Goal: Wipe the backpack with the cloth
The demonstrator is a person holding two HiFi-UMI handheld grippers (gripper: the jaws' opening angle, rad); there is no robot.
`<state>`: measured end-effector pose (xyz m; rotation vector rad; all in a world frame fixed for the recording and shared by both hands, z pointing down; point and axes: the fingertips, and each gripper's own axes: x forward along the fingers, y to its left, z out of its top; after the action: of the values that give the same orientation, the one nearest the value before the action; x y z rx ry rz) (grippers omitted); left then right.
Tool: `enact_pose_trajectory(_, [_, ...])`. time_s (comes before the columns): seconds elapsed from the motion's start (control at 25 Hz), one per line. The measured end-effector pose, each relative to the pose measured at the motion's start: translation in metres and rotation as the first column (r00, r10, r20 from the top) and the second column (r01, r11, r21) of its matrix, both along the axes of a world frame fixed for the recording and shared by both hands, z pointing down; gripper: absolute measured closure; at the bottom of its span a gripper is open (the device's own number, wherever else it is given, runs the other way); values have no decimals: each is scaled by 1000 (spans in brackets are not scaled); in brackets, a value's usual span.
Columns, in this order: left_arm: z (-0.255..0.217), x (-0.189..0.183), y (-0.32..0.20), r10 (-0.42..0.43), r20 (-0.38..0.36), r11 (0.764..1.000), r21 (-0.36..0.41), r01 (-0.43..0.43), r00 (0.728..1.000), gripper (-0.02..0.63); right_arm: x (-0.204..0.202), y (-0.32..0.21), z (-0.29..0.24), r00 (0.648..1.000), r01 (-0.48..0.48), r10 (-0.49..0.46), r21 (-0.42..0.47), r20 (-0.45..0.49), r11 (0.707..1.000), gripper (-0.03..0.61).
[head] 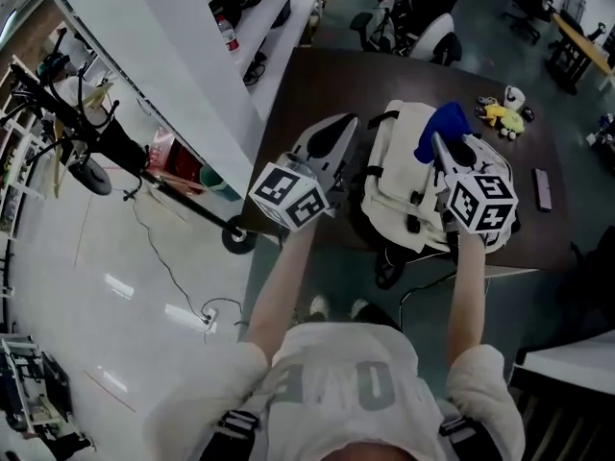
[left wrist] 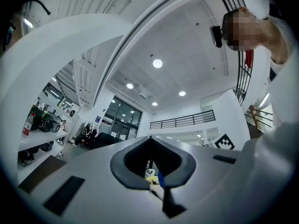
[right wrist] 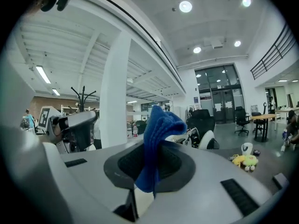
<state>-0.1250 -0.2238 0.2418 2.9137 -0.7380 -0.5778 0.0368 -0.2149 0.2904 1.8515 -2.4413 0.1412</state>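
The person stands at the near edge of a dark brown counter (head: 317,84) with a gripper in each hand. A cream fabric backpack with black straps and buckles (head: 404,185) lies flat on the counter right in front of them.

The right gripper (head: 444,150) is over the right half of the backpack. Its fingers (right wrist: 180,164) are clamped on a bright blue knitted cloth (right wrist: 159,134), whose free end stands up and folds over above the tips. In the head view the blue cloth (head: 444,123) sits above the backpack's upper right part; I cannot tell whether it touches the fabric.

The left gripper (head: 338,133) is just beside the backpack's left side, over the counter. In the left gripper view its fingers (left wrist: 187,164) are drawn together, leaving only a thin seam with nothing caught between them. That camera tilts upward, taking in a white ceiling with round lights.

A small yellow plush toy (head: 504,115) lies on the far right part of the counter, well apart from the backpack, with a little white rounded item (head: 514,95) just beside it. Both also show in the right gripper view, the toy (right wrist: 245,160) below the white item (right wrist: 246,148). A flat dark rectangular object (head: 543,188) rests near the counter's right edge.
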Motion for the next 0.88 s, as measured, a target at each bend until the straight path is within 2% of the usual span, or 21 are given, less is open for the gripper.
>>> enact_pose_trajectory(0.28, [27,-31,-42,52,26,999,-3,-52,998,609,-29,-41,32,997,-73,73,-75,-4,994,535])
enact_pose_trajectory(0.44, [46,-40,-78,178,22,984,-13,-178,984,609,-46,-63,43,983,-184,184,-86,-9,979,535])
enact_pose_trajectory(0.56, [59,-37,-101,304,57,953,-12,-303,951,609,-54,-76,51,950,-311,308,-92,-43,946,535])
enact_pose_trajectory(0.68, [79,-26,-119,407,106,914,-37,-405,907,609,-64,-84,59,918,-397,396,-102,-29,912,535])
enact_pose_trajectory(0.76, [96,-8,-124,477,116,879,-84,-470,871,609,-62,-83,65,893,-446,449,-111,5,888,535])
enact_pose_trajectory(0.88, [136,18,-126,571,100,813,-207,-545,815,609,-60,-81,82,861,-492,504,-140,67,859,535])
